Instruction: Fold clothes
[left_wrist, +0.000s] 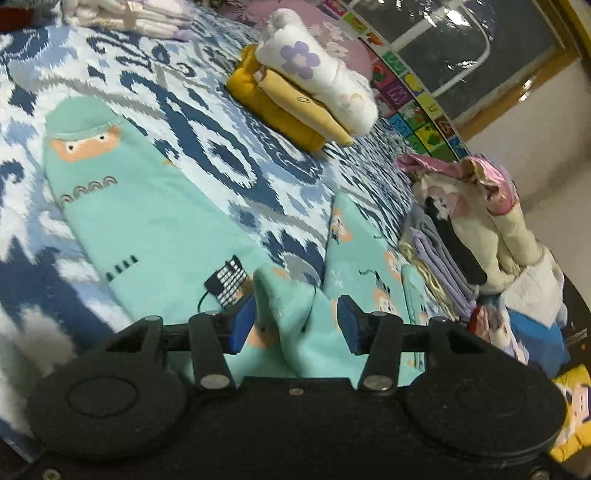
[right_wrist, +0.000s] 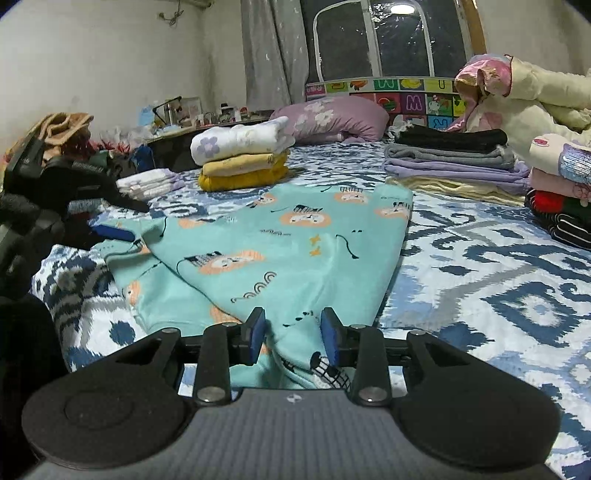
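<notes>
**Both hand-held grippers at the near end of the teal garment**

We are working on the teal printed garment (right_wrist: 288, 236), which lies flat on the patterned bed (right_wrist: 498, 280). Seen from the right wrist, its long axis runs away from us toward the folded yellow-and-white stack (right_wrist: 240, 158).

Our right hand-held gripper (right_wrist: 292, 334) sits at the near end of that axis. Its jaws stand apart, with a ridge of the teal cloth rising between them; the pads do not look to be pressing on it.

Our left hand-held gripper (left_wrist: 295, 321) also has its jaws apart around a bunched fold of the same cloth, and again we see a gap beside the right pad. Its view is tilted, and one leg (left_wrist: 122, 192) stretches away up the left.

We judge the coming fold will run along the long axis, near end carried toward the far end, with both grippers at the near end.
</notes>
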